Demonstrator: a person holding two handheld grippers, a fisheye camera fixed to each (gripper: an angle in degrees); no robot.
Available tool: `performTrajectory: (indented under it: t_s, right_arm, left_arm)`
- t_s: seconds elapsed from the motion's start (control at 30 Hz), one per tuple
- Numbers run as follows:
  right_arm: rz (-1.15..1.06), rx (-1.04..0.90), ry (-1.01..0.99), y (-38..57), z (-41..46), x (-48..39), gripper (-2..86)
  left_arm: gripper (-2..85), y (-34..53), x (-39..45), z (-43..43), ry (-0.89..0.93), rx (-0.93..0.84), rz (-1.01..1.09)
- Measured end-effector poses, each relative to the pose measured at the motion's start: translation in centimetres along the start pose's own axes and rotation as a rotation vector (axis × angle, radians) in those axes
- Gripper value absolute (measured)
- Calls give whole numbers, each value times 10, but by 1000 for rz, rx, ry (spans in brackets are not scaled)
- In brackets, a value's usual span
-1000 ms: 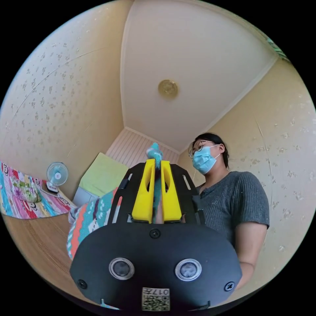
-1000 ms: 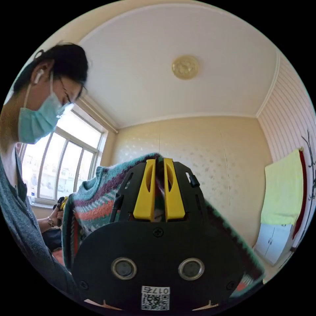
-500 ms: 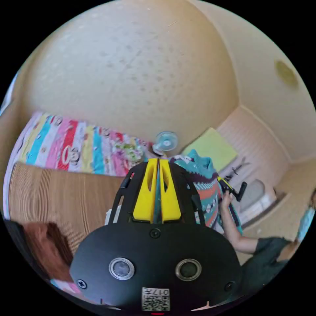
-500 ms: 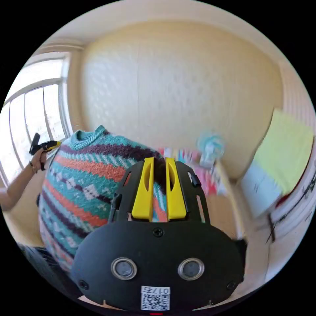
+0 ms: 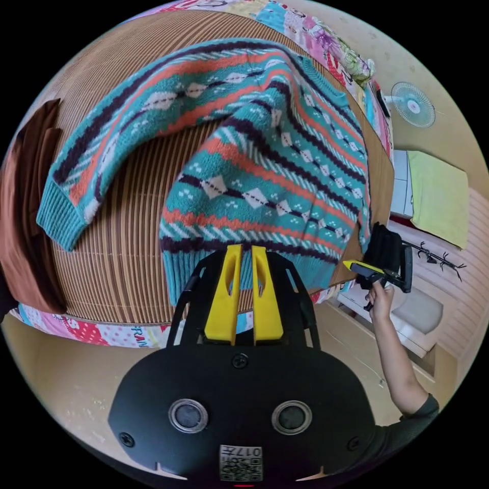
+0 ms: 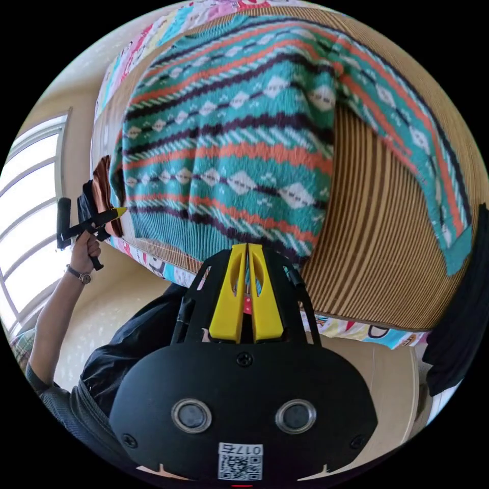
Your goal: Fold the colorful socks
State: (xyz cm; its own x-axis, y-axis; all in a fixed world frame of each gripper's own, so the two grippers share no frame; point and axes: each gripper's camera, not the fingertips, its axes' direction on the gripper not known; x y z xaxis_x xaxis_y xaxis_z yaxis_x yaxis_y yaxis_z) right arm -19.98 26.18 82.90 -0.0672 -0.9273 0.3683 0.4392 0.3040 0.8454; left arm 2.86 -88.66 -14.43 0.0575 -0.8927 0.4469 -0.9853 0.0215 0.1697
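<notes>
A knitted sweater (image 5: 265,168) with teal, orange and dark stripes lies spread on a ribbed brown mat (image 5: 127,244), one sleeve stretched out sideways. No socks are to be seen. My left gripper (image 5: 245,249) sits at the ribbed bottom hem, its jaws close together with teal knit between them. In the right gripper view the same sweater (image 6: 239,153) lies flat, and my right gripper (image 6: 247,245) is shut on the hem. Each gripper also shows in the other's view, held in a hand at a hem corner: the right gripper (image 5: 359,265) and the left gripper (image 6: 109,214).
A brown garment (image 5: 20,214) lies folded beside the sleeve. A dark garment (image 6: 458,305) hangs at the mat's other side. A patterned bedsheet (image 5: 102,331) edges the mat. A small fan (image 5: 413,104), a yellow-green towel (image 5: 438,198) and a window (image 6: 25,214) surround the bed.
The sweater was held up in the air by both grippers; now it lies spread flat on the mat. Both cameras have swung down from ceiling and walls to the bed.
</notes>
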Motion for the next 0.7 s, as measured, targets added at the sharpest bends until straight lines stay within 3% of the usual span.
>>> performTrajectory:
  t_s: [0.13, 0.2, 0.33, 0.43, 0.5, 0.57, 0.63, 0.7]
  right_arm:
    - [53, -94, 22, -11, 19, 19, 4]
    - [62, -170, 57, -8, 32, 32, 3]
    - [86, -180, 56, 17, 22, 50, 2]
    - [87, -322, 142, 42, 28, 66, 3]
    - [147, -409, 134, 64, 28, 85, 4]
    - [205, -416, 50, 85, 19, 103, 4]
    - [262, -405, -54, 109, 8, 123, 5]
    - [361, -334, -181, 149, -13, 153, 5]
  left_arm:
    - [14, -5, -28, 15, -105, -41, 34]
    - [1, 5, -42, 41, -242, -203, 152]
    - [-3, 49, -73, 29, -241, -135, 167]
    - [2, 91, -110, 29, -160, -213, 120]
    - [17, 120, -144, 27, -30, -307, 41]
    - [61, 138, -178, 14, 104, -289, -69]
    - [99, 157, -221, -13, 287, -147, -219]
    - [126, 186, -287, -46, 599, 124, -453]
